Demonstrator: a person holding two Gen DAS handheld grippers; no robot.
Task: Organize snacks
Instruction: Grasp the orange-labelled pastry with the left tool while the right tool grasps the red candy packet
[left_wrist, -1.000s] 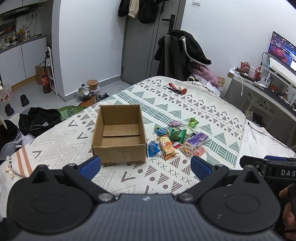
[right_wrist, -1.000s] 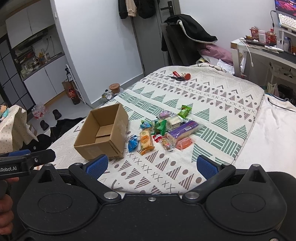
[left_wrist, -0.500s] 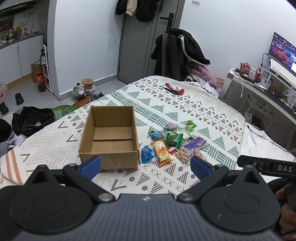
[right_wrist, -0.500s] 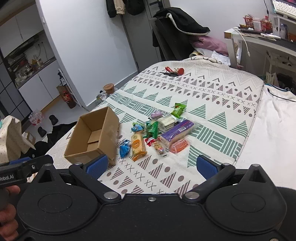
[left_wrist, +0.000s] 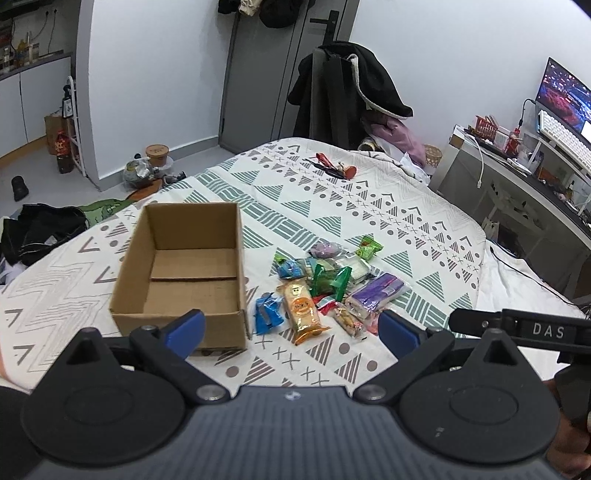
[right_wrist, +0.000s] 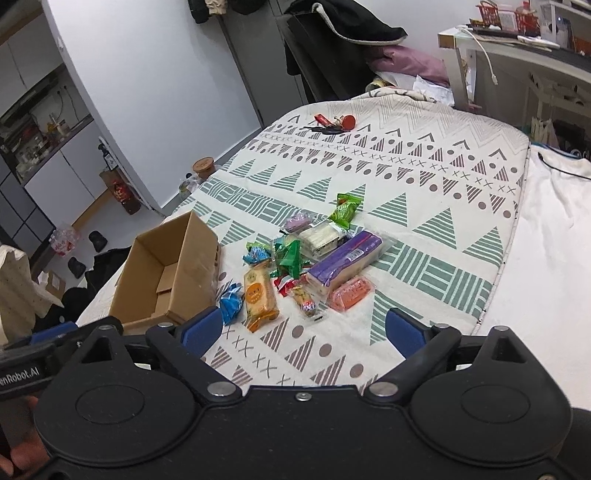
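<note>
The left gripper (left_wrist: 291, 328) has its blue-tipped jaws spread wide with nothing between them, held level above the near edge of the bed and facing the far wall. The right gripper (right_wrist: 295, 330) is likewise wide apart and holding nothing, tilted down toward the bedspread (right_wrist: 424, 177), just beside the left one.

Just ahead of the left gripper's left finger stands an open cardboard box (left_wrist: 184, 273), upright on the bedspread; only its bare bottom flaps show inside. Just right of the box lies the snack pile: a blue wrapped candy (left_wrist: 267, 312) nearest the box wall, an orange biscuit pack (left_wrist: 301, 308) beside it, green packets (left_wrist: 327, 278), a purple wafer pack (right_wrist: 343, 262), a pink-orange packet (right_wrist: 349, 293) and a light green packet (right_wrist: 345, 210) at the far edge. All lie outside the box. Further up the bed rests a bunch of keys with red tags (right_wrist: 332, 123).
</note>
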